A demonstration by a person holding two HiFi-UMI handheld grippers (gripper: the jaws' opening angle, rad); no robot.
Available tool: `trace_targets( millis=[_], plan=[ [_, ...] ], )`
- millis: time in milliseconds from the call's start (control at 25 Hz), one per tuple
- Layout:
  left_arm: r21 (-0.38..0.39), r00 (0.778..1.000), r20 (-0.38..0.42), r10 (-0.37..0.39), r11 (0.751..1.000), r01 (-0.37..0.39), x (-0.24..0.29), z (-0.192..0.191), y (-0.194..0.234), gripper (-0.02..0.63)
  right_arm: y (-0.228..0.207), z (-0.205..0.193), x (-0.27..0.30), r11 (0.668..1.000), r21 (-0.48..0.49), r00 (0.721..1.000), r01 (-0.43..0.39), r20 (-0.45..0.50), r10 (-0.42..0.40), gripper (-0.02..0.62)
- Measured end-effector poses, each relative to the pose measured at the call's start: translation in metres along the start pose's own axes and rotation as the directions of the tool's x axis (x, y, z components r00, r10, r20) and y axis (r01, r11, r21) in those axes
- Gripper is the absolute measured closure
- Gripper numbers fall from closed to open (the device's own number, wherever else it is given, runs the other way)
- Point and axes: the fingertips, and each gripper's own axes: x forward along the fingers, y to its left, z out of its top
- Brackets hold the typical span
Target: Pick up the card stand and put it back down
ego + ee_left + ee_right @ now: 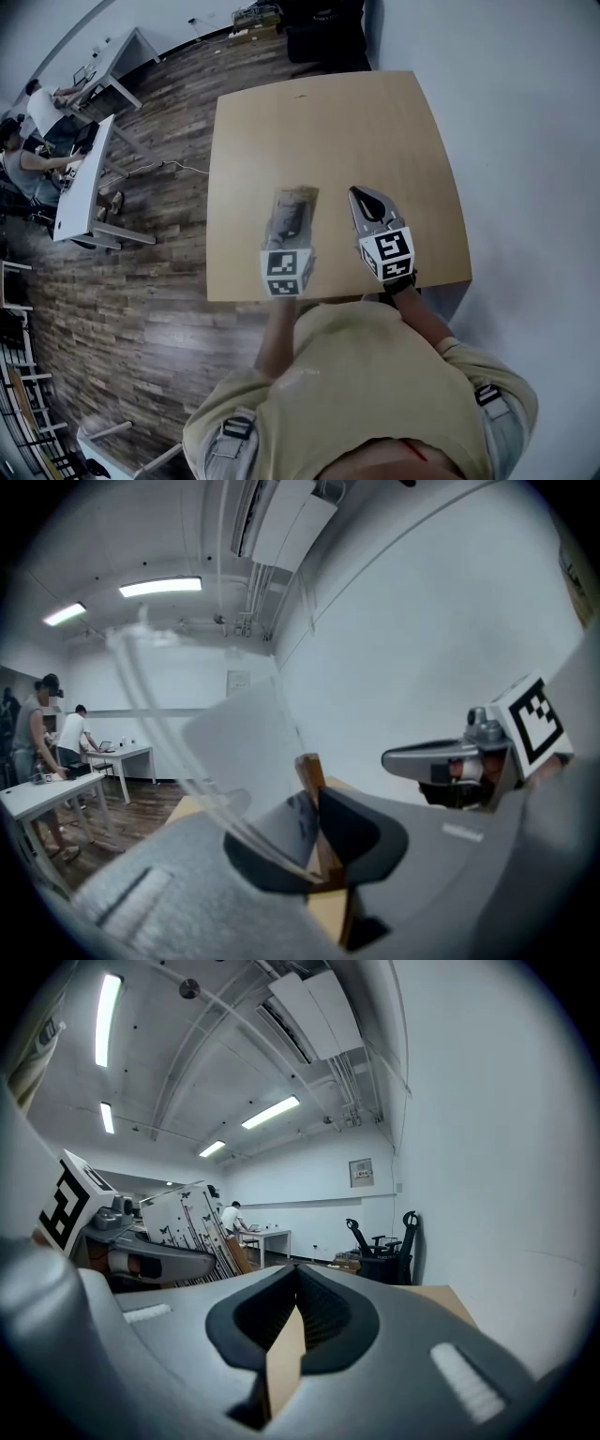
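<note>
The left gripper (317,841) pinches the card stand (310,772) by its thin bottom edge over the table (375,122), the right gripper (298,1274) shut and empty, so a loose squeeze could let it slip and fall.

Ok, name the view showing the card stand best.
Left gripper view: the card stand, wooden base and clear sheet, shows close up, pinched in the left gripper. Head view shows it small from above; right gripper view perhaps its panel.

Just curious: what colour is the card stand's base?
The card stand's base is brown wood, seen best in the left gripper view.
</note>
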Motion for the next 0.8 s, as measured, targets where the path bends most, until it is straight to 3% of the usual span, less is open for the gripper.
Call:
trace_targets(
  millis=[240, 480, 800],
  plan=[
    [-0.004, 0.998, -0.037, 0.046, 0.999, -0.046, -0.005, -0.020, 0.001, 0.561, 0.004, -0.019, 0.007, 0.996, 0.021, 0.995, -0.089, -0.048, 0.090, 0.592],
    [-0.050, 0.990, -0.111, 0.093, 0.994, -0.099, 0.003, -0.064, 0.047, 0.561, 0.021, -0.058, 0.046, 0.988, 0.077, 0.983, -0.135, -0.114, 0.143, 0.592],
    [-0.093, 0.977, -0.196, 0.083, 0.990, -0.103, 0.024, -0.126, 0.113, 0.562, 0.046, -0.093, 0.100, 0.985, 0.092, 0.969, -0.143, -0.188, 0.158, 0.592]
  ],
)
